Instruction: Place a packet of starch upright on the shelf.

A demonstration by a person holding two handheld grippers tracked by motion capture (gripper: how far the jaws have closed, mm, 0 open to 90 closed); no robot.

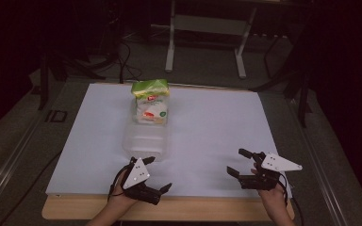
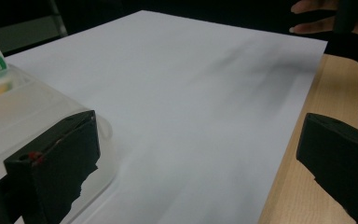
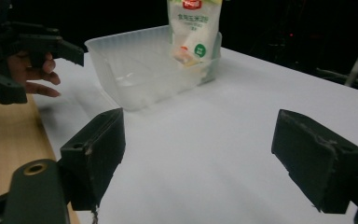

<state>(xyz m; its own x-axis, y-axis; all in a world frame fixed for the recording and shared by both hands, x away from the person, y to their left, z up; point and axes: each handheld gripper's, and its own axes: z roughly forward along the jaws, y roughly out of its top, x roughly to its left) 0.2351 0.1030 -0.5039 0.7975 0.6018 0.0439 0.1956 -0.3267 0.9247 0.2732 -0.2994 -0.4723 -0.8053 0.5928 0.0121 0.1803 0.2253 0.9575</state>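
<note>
A clear plastic tub (image 1: 143,136) lies on the white sheet (image 1: 207,122), and a white snack bag with a green top (image 1: 150,101) stands upright at its far end. In the right gripper view the tub (image 3: 140,70) and the bag (image 3: 193,28) sit ahead, beyond the jaws. My left gripper (image 1: 158,174) hovers open just in front of the tub's near end, nothing between its jaws; its own view has the tub's corner (image 2: 37,116) by the left jaw. My right gripper (image 1: 239,162) stands open over the sheet's near right part, also holding nothing.
The wooden table edge (image 1: 169,209) runs along the front, past the sheet. Behind the table stand a metal frame's legs (image 1: 169,47) and cables on the floor. The other hand with its gripper (image 3: 23,51) appears at the left of the right gripper view.
</note>
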